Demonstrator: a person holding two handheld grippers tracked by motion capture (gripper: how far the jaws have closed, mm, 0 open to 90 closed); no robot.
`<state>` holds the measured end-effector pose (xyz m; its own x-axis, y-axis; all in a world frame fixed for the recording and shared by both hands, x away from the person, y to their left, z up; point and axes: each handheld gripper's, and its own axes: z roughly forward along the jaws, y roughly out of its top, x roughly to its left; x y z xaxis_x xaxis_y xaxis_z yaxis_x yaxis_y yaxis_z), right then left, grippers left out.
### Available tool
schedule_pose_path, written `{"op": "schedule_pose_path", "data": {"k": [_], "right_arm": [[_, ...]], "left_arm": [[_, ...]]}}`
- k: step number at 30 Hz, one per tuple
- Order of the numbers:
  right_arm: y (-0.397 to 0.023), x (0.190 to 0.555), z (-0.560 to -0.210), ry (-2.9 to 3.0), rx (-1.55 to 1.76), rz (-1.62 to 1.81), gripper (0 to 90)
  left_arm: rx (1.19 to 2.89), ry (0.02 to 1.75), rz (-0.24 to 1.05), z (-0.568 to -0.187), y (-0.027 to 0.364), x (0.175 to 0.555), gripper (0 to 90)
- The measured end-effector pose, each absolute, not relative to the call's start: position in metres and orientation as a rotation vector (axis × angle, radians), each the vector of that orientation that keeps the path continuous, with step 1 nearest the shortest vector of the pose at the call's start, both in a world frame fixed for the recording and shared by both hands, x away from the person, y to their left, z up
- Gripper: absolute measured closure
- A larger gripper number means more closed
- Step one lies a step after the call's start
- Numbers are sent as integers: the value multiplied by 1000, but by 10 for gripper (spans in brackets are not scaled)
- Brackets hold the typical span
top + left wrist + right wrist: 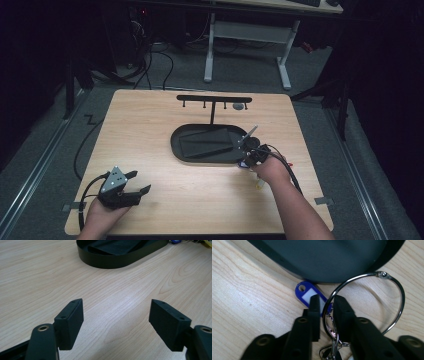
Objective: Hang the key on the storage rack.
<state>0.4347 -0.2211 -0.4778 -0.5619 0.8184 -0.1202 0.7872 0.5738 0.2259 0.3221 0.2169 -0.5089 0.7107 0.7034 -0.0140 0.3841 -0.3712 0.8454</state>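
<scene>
High view gives me the whole layout: my left tongs (134,182) sit low over the near left of the wooden table (165,120), jaws spread wide with nothing between them, while my right tongs (248,156) are down at the near right edge of the black oval tray (179,147). A black T-shaped rack (214,99) stands just behind the tray, with small pegs under its bar. From up here I cannot make out what the right tongs are on; there is just a bit of blue and yellow beside the hand. The right gripper view settles it: the right tongs (326,305) are drawn narrow around the wire of a silver key ring (395,290), a large loop with a small hinge clasp at its top, lying on the table just beside the tray wall (274,258). A blue key tag (305,291) with a white label window lies under the jaws, its end touching the tray. I cannot tell whether the pads actually pinch the wire. The left gripper view shows the left tongs (116,315) wide over bare wood, the tray (105,261) well ahead.
</scene>
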Motion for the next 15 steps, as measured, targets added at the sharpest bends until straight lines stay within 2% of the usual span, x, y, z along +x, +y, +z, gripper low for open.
{"op": "schedule_pose_path", "data": {"k": [3, 15], "right_arm": [[-219, 434, -476, 2609, 1314, 176, 863], [-221, 416, -435, 2627, 1258, 164, 870]], "left_arm": [[1998, 847, 443, -509, 220, 322, 283], [1994, 849, 453, -507, 222, 318, 284]]}}
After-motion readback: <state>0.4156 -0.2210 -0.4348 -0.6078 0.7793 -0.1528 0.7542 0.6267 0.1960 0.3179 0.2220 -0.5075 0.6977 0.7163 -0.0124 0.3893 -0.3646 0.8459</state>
